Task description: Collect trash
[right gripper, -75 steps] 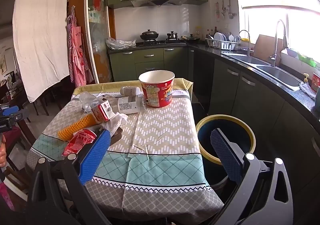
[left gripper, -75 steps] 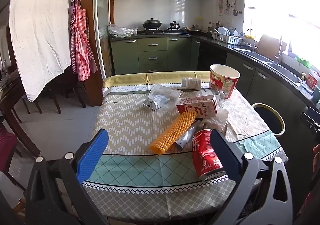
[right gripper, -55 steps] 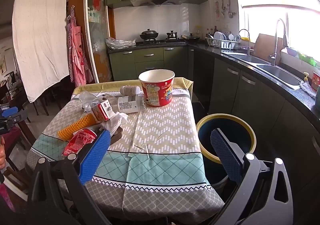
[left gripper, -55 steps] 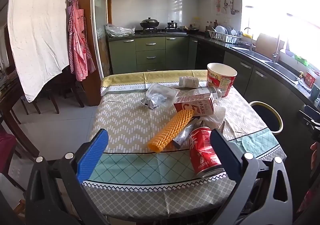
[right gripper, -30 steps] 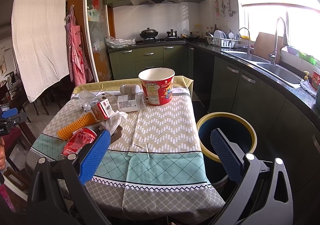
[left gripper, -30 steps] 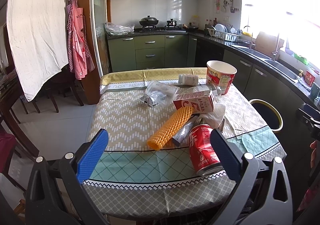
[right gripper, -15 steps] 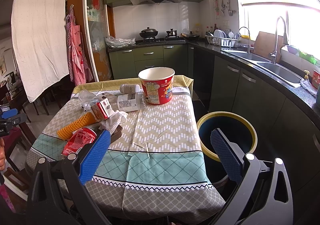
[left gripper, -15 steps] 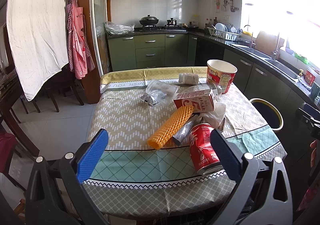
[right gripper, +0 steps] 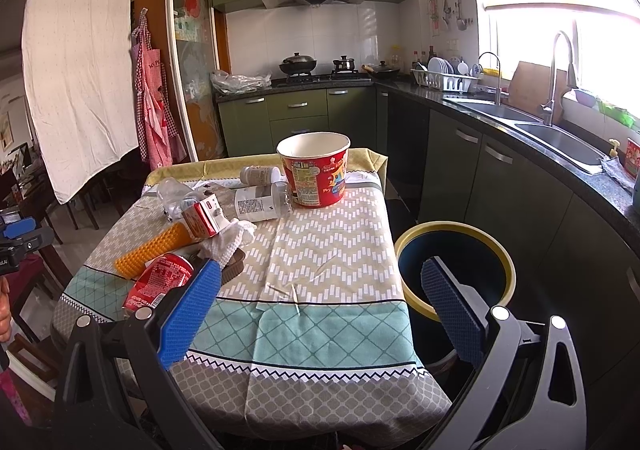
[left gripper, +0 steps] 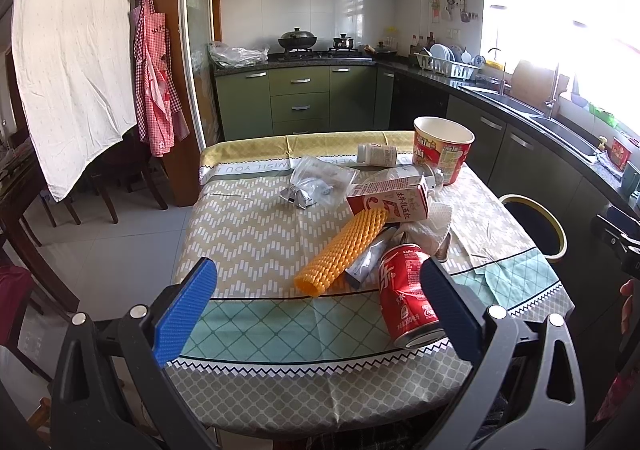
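Observation:
Trash lies on a cloth-covered table: a red soda can on its side, an orange foam net sleeve, a red-and-white carton, crumpled white paper, a clear plastic bag, a small white bottle and a red paper bowl. My left gripper is open at the table's near edge, the can beside its right finger. My right gripper is open over the near right corner. The can and the bowl also show in the right wrist view.
A dark bin with a yellow rim stands on the floor right of the table, beside green cabinets. The sink counter runs along the right wall. Chairs and a hanging white sheet are on the left.
Both views have barely shifted; the left gripper swayed slightly back and forth from the table. Nothing was picked up or moved, and both grippers stayed open.

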